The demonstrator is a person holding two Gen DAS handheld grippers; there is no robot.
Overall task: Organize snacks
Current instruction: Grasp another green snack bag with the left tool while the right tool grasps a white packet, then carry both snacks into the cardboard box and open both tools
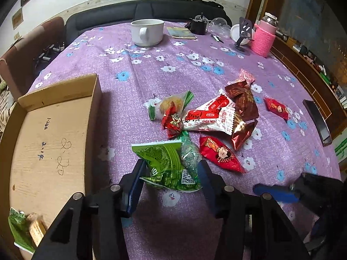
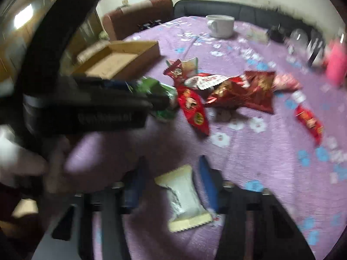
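Observation:
My left gripper (image 1: pixel 171 179) is shut on a green snack packet (image 1: pixel 164 162), which fills the gap between its blue pads, just right of the cardboard box (image 1: pixel 54 130). The box's near corner holds a green packet (image 1: pixel 19 227) and a biscuit pack. A pile of red, white and brown snack packets (image 1: pixel 216 117) lies further out on the purple flowered cloth. My right gripper (image 2: pixel 172 179) is open over a white packet (image 2: pixel 184 197) that lies on the cloth between its fingers, with a gap at the left finger. The right wrist view is blurred.
A white mug (image 1: pixel 147 32), a pink-sleeved bottle (image 1: pixel 263 39), a phone stand and small clutter stand at the table's far side. A dark phone (image 1: pixel 316 121) lies near the right edge. One red packet (image 1: pixel 277 108) lies apart. A sofa and a chair stand behind the table.

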